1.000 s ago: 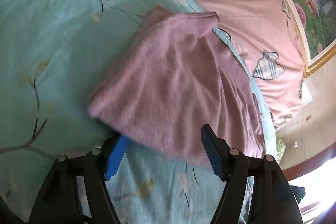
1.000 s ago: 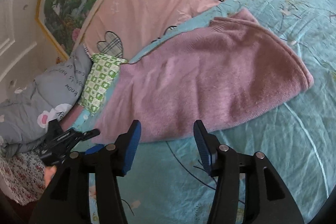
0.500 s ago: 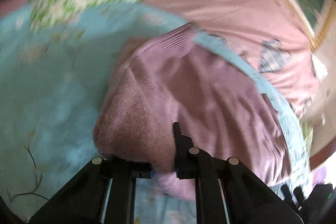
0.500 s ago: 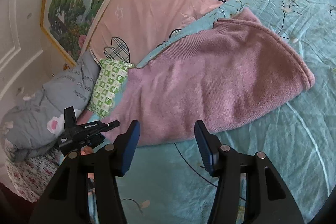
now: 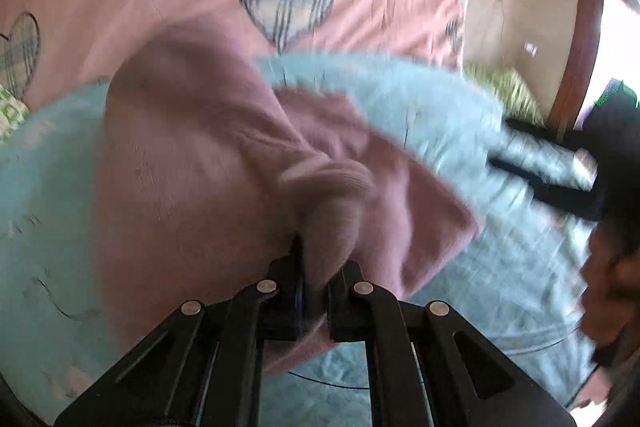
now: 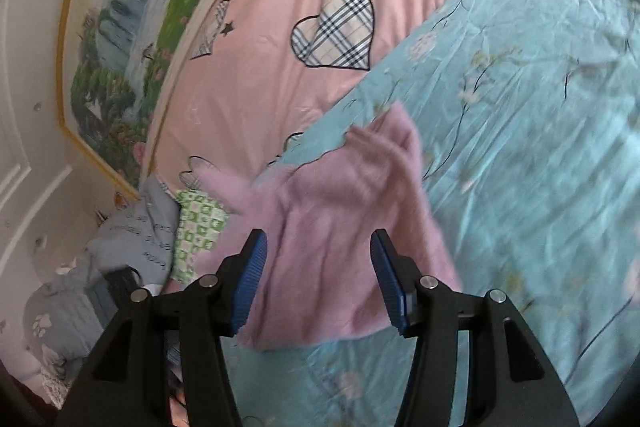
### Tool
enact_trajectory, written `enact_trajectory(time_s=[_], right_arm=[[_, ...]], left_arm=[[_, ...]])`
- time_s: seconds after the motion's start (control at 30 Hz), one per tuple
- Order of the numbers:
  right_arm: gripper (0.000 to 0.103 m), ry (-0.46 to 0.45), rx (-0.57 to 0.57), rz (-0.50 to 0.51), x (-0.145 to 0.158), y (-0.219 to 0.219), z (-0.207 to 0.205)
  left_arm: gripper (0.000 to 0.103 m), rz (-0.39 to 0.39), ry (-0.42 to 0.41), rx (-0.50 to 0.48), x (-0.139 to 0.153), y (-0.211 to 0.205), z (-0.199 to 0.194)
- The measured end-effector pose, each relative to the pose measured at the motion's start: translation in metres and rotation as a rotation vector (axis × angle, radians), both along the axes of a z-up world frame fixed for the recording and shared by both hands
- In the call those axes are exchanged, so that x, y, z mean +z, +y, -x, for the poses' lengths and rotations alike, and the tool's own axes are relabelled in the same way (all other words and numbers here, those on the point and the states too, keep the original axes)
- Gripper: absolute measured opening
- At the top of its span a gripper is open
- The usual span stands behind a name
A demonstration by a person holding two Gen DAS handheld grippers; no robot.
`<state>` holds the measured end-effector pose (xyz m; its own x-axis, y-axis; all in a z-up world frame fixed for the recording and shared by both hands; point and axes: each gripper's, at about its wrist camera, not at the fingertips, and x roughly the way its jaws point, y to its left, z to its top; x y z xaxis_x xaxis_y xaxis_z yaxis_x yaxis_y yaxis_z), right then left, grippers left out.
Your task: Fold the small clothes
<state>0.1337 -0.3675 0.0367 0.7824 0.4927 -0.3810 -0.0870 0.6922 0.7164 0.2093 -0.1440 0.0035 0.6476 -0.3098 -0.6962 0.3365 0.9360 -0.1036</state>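
Observation:
A mauve knitted garment (image 5: 180,167) lies on the turquoise flowered bedsheet (image 5: 500,267). My left gripper (image 5: 316,279) is shut on a bunched fold of the garment and holds it lifted, so part of the cloth is doubled over itself. The view is blurred by motion. In the right wrist view the garment (image 6: 332,259) lies just ahead of my right gripper (image 6: 320,283), which is open and empty, its blue pads (image 6: 250,283) on either side above the cloth's near edge.
A pink duvet with plaid hearts (image 6: 332,27) lies beyond the sheet. A green checked pillow (image 6: 198,231) and grey bedding (image 6: 120,247) sit at the left. A framed landscape picture (image 6: 132,7) hangs on the wall. A dark object (image 5: 560,167) lies at the bed's right side.
My left gripper closed on the garment's edge and swung it up and across, folding the cloth over. The right gripper stayed open and the garment now looks shorter in its view.

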Motion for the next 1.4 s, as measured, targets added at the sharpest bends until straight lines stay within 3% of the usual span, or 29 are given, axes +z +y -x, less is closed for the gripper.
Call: enact_trajectory(time_s=[0.07,0.23,0.43,0.53,0.57,0.6,0.63,0.67,0.83,0.97,1.17,1.3,1.4], right_arm=[[0.055,0.018,0.035,0.019,0.002,0.003,-0.014],[0.055,0.082,0.181,0.046,-0.008,0.033,-0.066],[0.055,0.207,0.347,0.017,-0.040,0.091,-0.140],[0.055,0.229,0.375,-0.010,-0.053,0.108,-0.160],[0.054,0.239,0.376,-0.028,-0.057,0.111,-0.167],[0.041,0.245,0.377,-0.034,-0.060,0.113,-0.172],[0.023,0.249,0.373,-0.035,-0.061,0.113,-0.175],[0.017,0.250,0.367,-0.040,-0.059,0.111,-0.176],[0.015,0.132,0.343,-0.026,-0.017,0.087,-0.161],[0.014,0.067,0.291,0.046,0.012,0.049,-0.149],[0.014,0.182,0.218,0.180,-0.028,0.014,-0.145],[0.014,0.196,0.196,0.111,-0.053,0.000,-0.142],[0.015,0.186,0.185,0.116,-0.056,0.000,-0.142]], left_arm=[[0.006,-0.002,0.016,0.000,-0.009,0.001,0.001],[0.006,0.070,0.003,0.002,0.004,0.017,0.002],[0.006,0.109,-0.001,-0.005,0.013,0.022,0.003],[0.006,0.112,0.008,-0.008,0.011,0.022,0.003],[0.006,0.108,0.012,-0.009,0.010,0.022,0.003],[0.006,0.105,0.014,-0.009,0.009,0.022,0.003],[0.006,0.103,0.013,-0.007,0.010,0.021,0.003],[0.006,0.105,0.011,-0.002,0.012,0.019,0.004],[0.006,0.151,-0.026,-0.042,0.035,-0.008,0.001],[0.006,0.205,0.000,-0.087,0.035,-0.043,-0.008],[0.006,0.160,0.095,-0.108,-0.004,-0.076,-0.014],[0.007,0.121,0.109,-0.108,-0.019,-0.079,-0.014],[0.008,0.131,0.125,-0.098,-0.022,-0.075,-0.017]])
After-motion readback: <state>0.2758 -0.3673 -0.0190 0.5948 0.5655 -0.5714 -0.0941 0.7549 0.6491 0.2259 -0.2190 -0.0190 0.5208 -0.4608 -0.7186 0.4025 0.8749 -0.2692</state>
